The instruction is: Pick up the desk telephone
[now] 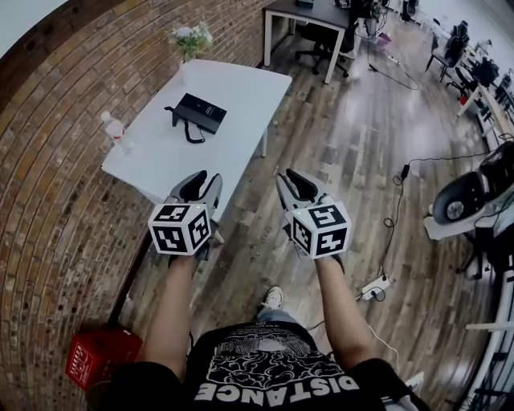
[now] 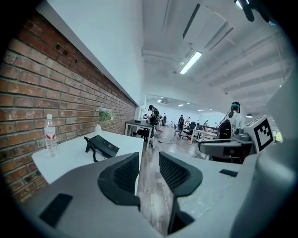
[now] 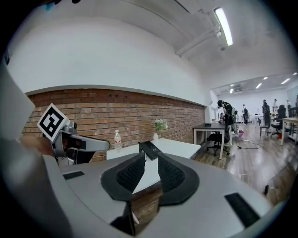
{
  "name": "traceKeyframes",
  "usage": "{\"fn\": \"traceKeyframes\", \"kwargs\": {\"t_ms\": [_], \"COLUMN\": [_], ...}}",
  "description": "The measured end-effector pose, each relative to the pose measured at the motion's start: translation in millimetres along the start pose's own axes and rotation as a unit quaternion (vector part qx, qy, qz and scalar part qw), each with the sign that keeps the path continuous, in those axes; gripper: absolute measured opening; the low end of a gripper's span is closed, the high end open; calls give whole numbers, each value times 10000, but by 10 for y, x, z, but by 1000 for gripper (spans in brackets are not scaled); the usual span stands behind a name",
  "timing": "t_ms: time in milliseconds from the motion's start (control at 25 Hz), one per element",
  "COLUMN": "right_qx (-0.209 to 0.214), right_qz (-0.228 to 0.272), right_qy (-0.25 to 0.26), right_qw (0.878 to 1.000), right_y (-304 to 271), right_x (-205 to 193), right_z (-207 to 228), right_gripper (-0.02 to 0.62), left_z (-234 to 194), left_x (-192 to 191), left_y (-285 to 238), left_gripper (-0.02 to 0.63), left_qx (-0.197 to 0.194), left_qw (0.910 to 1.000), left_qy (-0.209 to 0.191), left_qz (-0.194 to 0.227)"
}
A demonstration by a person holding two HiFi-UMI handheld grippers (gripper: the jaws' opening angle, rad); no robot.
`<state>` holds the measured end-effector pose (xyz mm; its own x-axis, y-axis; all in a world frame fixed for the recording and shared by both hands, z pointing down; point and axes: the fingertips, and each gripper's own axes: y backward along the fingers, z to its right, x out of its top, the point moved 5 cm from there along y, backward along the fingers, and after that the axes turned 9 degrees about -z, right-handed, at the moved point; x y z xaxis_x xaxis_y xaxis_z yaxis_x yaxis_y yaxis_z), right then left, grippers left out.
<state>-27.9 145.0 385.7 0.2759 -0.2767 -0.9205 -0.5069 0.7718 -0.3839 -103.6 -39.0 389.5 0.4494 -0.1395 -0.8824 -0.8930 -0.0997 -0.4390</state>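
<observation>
The black desk telephone (image 1: 199,112) lies with its coiled cord on the white table (image 1: 169,156), well ahead of both grippers. In the left gripper view the telephone (image 2: 101,146) stands propped on the table, left of the jaws. In the right gripper view the telephone (image 3: 150,149) shows just above the gap between the jaws. My left gripper (image 1: 204,177) hovers at the table's near corner, jaws apart and empty. My right gripper (image 1: 295,175) hangs over the wooden floor beside the table, its jaws a little apart with nothing between them.
A water bottle (image 1: 115,128) stands at the table's left edge by the brick wall, and a vase of flowers (image 1: 191,38) at its far end. A red box (image 1: 98,353) sits on the floor near left. A dark desk (image 1: 313,12) and office chairs lie beyond; a power strip (image 1: 373,287) lies right.
</observation>
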Motion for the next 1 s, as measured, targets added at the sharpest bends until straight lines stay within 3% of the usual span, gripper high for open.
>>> {"fn": "traceKeyframes", "kwargs": {"t_ms": [480, 1000], "right_qx": [203, 309], "right_qz": [60, 149], "right_qy": [22, 89], "right_qw": [9998, 9994], "right_y": [-187, -398], "right_x": [182, 290], "right_z": [909, 1315], "right_gripper": [110, 156], "left_z": [237, 233], "left_x": [282, 449], "left_y": [-724, -1201], "left_gripper": [181, 221], "left_qx": [226, 230], "left_qw": [9995, 9994], "left_qy": [238, 240], "left_qz": [2, -39]}}
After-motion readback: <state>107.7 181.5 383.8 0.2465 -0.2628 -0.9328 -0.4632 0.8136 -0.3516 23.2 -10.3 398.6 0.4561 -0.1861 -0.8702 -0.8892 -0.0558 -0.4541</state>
